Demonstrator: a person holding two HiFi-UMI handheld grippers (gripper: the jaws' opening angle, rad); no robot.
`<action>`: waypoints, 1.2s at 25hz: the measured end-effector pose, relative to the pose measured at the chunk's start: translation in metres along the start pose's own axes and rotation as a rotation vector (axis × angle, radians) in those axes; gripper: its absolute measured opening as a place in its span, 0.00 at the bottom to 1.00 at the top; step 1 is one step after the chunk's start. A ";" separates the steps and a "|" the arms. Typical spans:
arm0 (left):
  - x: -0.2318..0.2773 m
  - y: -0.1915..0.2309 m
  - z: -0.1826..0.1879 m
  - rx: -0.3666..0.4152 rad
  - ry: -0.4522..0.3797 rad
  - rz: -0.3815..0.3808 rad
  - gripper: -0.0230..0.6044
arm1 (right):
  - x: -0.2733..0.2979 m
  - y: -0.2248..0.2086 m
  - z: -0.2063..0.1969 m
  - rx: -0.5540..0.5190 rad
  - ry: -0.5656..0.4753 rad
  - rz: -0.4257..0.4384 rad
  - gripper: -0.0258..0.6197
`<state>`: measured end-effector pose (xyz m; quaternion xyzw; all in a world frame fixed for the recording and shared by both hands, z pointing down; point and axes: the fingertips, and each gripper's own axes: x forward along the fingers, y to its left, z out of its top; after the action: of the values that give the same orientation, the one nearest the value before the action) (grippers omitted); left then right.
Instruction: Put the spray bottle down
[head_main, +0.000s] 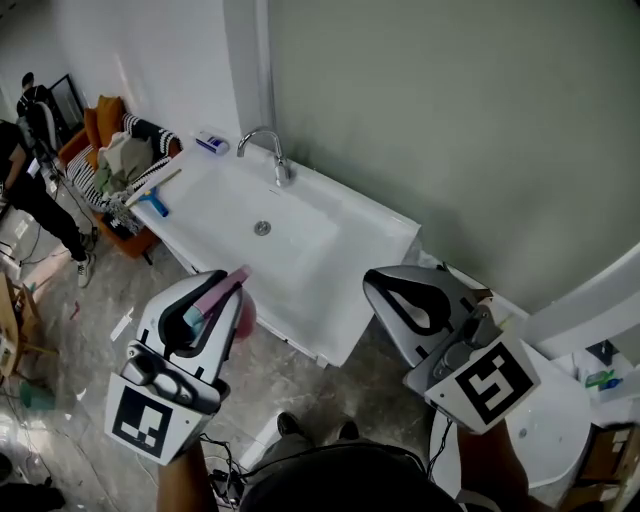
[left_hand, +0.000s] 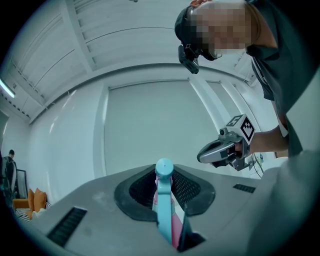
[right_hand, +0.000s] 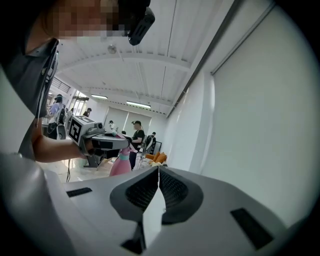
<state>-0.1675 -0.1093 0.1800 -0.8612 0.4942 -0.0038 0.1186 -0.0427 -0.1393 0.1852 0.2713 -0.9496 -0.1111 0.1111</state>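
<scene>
A pink spray bottle with a light blue head is clamped between the jaws of my left gripper, held in the air in front of the white sink's near edge. In the right gripper view the same bottle hangs below the left gripper. My right gripper is held to the right of the bottle, over the sink's near right corner. Its jaws are shut with nothing between them.
A chrome faucet stands at the sink's back rim. A blue tool and a wooden stick lie on its left rim. An orange chair with clothes and a person are at the far left. A white round fixture sits at the lower right.
</scene>
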 end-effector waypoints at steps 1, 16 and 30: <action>0.000 0.007 0.001 -0.003 -0.008 -0.011 0.13 | 0.005 0.001 0.002 -0.002 0.003 -0.015 0.05; 0.016 0.050 -0.008 -0.023 -0.060 -0.106 0.13 | 0.039 -0.002 0.008 -0.021 0.048 -0.104 0.05; 0.096 0.043 -0.018 0.020 0.031 0.000 0.13 | 0.053 -0.095 -0.020 0.022 -0.025 0.012 0.05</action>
<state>-0.1575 -0.2155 0.1780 -0.8599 0.4957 -0.0222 0.1194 -0.0349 -0.2493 0.1864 0.2657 -0.9536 -0.1032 0.0968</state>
